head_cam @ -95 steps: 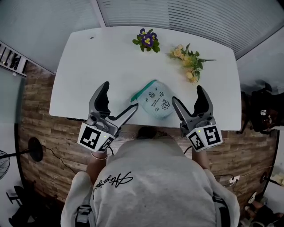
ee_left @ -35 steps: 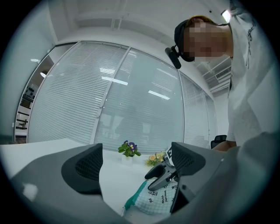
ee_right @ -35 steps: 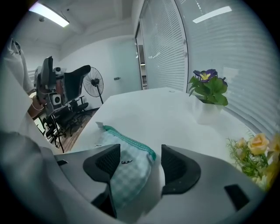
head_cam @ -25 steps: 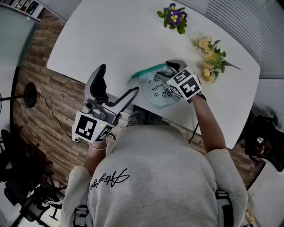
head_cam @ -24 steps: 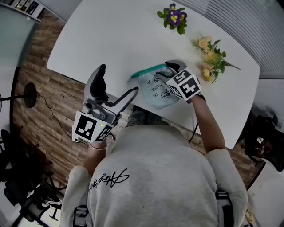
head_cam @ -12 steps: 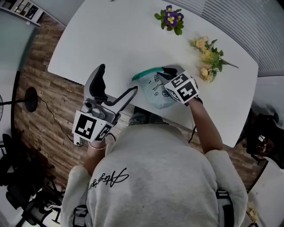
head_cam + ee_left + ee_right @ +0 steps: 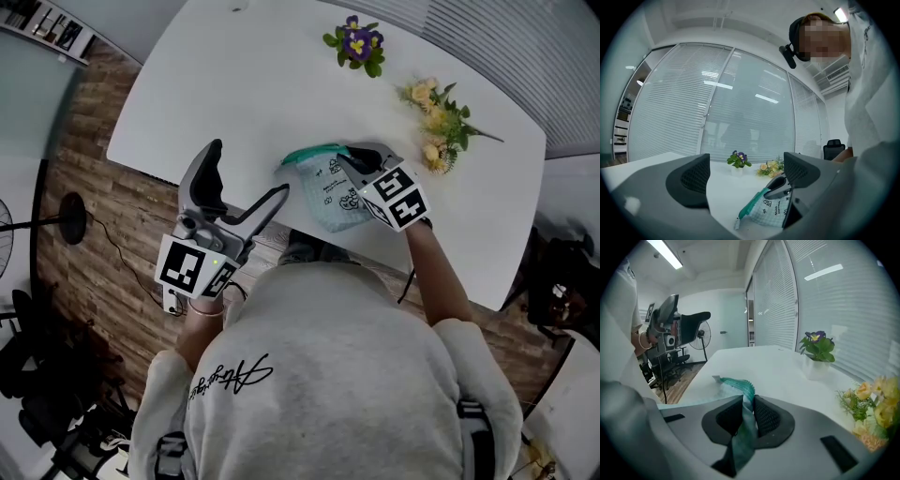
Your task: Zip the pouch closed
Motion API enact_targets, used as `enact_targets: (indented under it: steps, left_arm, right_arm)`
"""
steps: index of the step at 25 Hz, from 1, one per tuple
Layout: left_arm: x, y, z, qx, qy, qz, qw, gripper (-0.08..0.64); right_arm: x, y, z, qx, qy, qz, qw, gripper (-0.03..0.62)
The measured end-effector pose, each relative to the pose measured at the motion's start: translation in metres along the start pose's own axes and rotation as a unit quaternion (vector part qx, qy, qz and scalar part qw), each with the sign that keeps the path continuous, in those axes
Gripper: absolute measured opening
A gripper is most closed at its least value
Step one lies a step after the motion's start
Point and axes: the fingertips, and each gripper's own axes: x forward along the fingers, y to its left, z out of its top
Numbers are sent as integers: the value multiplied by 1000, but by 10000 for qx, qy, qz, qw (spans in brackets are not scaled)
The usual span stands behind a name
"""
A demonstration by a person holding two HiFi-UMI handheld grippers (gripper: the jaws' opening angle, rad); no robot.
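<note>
Table (image 7: 234,84): right gripper (image 7: 347,155) (just closing) pinches pouch (image 7: 328,194) edge.

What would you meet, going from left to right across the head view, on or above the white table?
left tongs → pouch → yellow flowers

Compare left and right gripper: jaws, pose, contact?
Jaws: left gripper stands wide open with nothing between; right gripper's jaws have just been closing and now pinch the pouch's teal zipper edge.
Pose: left gripper points level; right gripper tilts down.
Place: left gripper sits at the table's near edge, clear of the pouch; right gripper is over the table, on the pouch.
Shared: same grey two-jaw build.
</note>
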Motion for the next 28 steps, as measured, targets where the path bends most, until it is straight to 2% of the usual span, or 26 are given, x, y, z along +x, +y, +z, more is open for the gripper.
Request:
enact_targets:
  steps: [13,19,28]
  left_arm:
    - [9,4,-14,152,364,-147,9991,472]
    - [13,-1,-27,235,630,-232,9975,472]
    - [15,0,-29,187,646,-220,9975,472]
  right_arm:
    - [-43,-4,43,260,-1182,-80,9926,54]
    - [-57,-4,55,285,-1457,-99,9889,54]
    - [-76,-1,78,282,-1857,-55,9822,52]
